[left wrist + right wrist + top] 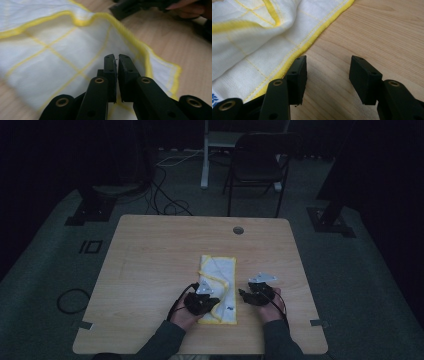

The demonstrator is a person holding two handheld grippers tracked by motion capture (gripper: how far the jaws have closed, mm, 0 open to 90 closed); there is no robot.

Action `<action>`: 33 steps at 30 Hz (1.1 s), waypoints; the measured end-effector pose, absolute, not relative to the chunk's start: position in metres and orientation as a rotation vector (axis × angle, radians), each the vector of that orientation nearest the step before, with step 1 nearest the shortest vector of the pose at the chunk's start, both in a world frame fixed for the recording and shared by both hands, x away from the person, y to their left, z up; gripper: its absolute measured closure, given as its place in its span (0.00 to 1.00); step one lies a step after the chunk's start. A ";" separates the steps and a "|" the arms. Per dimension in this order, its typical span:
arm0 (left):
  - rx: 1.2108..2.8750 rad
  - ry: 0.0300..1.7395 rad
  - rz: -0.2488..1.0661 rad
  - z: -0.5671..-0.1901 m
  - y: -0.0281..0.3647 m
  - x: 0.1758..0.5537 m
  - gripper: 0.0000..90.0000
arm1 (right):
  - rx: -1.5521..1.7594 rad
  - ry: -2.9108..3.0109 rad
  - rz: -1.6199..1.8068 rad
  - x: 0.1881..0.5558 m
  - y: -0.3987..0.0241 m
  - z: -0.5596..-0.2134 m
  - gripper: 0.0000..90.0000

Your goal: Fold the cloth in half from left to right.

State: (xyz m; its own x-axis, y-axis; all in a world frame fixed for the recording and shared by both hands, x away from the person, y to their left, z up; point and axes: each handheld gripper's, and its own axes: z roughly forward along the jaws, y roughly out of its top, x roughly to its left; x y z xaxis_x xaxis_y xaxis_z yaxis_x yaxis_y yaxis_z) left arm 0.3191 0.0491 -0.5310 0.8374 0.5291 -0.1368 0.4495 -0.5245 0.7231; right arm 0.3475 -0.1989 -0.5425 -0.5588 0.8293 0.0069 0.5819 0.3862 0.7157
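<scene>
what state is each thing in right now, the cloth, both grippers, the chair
cloth: folded into a long strip, flat on the table, top layer rumpled
left gripper: jaws nearly shut, over the cloth; whether they pinch fabric cannot be told
right gripper: jaws open, nothing between them, on bare wood beside the cloth's yellow edge
chair: upright, unoccupied, beyond the table
</scene>
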 end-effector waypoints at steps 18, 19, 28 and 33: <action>2.224 0.654 0.093 -0.535 0.037 0.308 0.85 | 1.230 2.298 0.968 0.348 -0.198 -0.542 0.54; 2.224 0.654 0.093 -0.535 0.037 0.308 0.83 | 1.230 2.298 0.968 0.348 -0.198 -0.542 0.54; 2.235 0.618 0.069 -0.537 0.031 0.300 0.81 | 1.220 2.271 1.025 0.349 -0.195 -0.532 0.55; 2.214 0.615 0.056 -0.535 0.036 0.296 0.78 | 1.186 2.271 1.043 0.350 -0.187 -0.526 0.56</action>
